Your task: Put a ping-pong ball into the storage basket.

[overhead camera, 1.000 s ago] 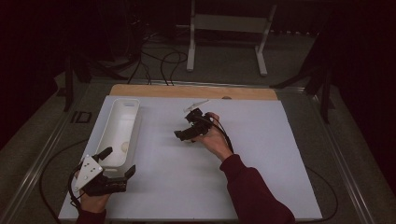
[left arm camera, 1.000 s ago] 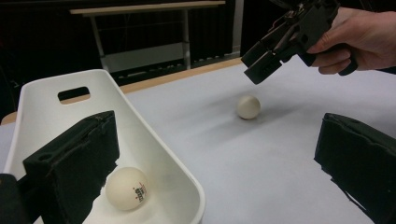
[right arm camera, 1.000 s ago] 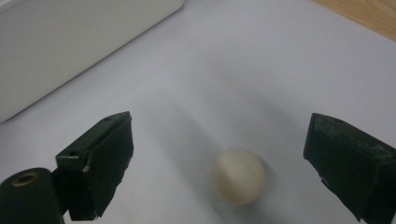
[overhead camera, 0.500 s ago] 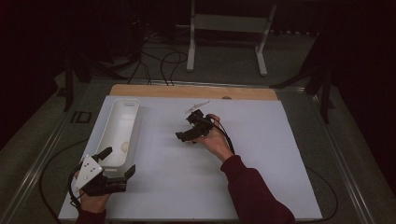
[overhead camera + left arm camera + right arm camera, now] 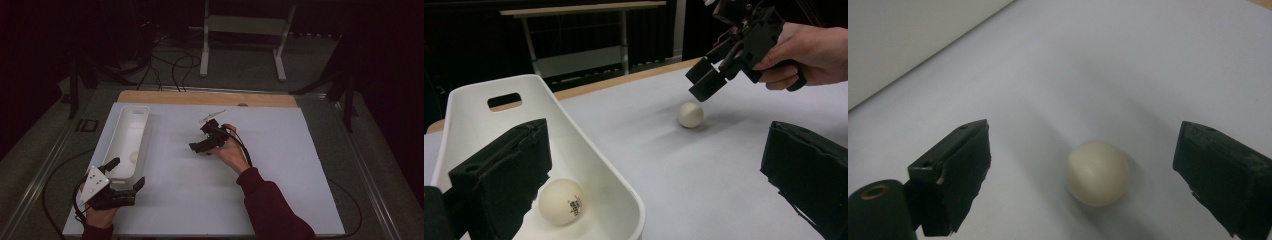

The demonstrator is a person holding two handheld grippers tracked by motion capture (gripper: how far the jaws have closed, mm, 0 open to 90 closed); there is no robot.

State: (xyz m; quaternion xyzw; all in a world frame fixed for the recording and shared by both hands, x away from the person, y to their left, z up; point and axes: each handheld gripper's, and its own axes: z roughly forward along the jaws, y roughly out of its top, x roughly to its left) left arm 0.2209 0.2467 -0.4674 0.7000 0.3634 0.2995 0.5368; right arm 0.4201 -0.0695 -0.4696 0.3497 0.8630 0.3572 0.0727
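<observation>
We see the white tray [image 5: 127, 142] lying lengthwise on the white table [image 5: 280, 190]. Our left gripper [image 5: 120, 192] sits just at the tray's near end, jaws apart. Our right gripper [image 5: 200, 146] hovers well apart from it, to its right.

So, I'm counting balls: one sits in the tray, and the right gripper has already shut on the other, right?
Not quite. The right gripper is open, its jaws either side of the ball on the table, as the right gripper view shows. One ball does sit in the tray.

One ball [image 5: 690, 114] lies on the table [image 5: 300, 150], right of the tray [image 5: 126, 142]; another ball [image 5: 561, 201] sits in the tray's near end.
</observation>
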